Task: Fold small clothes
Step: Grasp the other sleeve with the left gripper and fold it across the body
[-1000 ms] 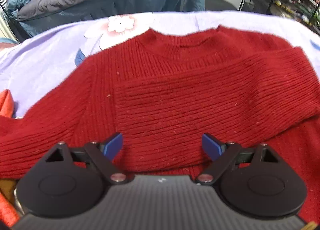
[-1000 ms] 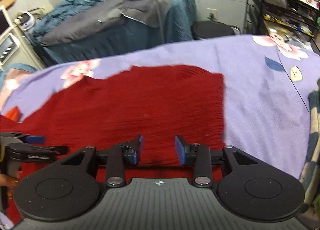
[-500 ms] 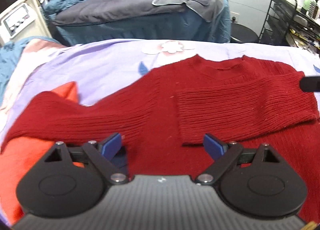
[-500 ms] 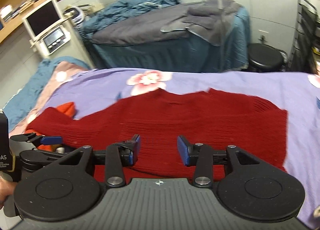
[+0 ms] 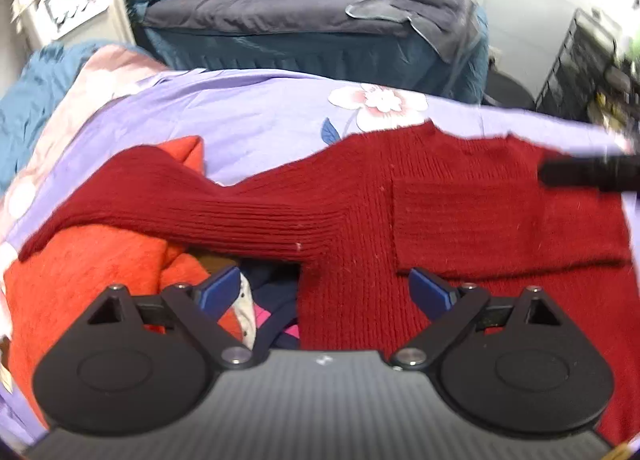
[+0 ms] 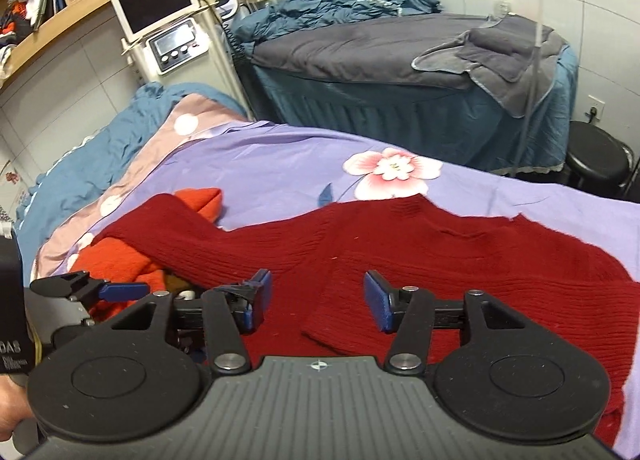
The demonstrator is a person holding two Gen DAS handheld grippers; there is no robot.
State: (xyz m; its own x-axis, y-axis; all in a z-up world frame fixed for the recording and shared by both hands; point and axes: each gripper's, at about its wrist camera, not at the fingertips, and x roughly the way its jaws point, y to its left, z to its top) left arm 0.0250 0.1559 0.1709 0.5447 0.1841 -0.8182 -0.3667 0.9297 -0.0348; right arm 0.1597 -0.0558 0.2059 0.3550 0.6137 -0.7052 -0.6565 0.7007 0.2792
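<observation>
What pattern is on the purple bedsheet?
Pink-and-white flowers on the bedsheet, clearest in the right wrist view.

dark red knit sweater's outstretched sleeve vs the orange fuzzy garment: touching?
Touching. In the left wrist view the dark red knit sweater's outstretched sleeve lies draped across the orange fuzzy garment, which shows on both sides of it; the right wrist view agrees.

On the black body of the left claw (image 6: 120,291), at the far left edge of the right wrist view, white letters read "DAS", cut off; the smaller line beneath stays illegible. Nothing else reads.
</observation>
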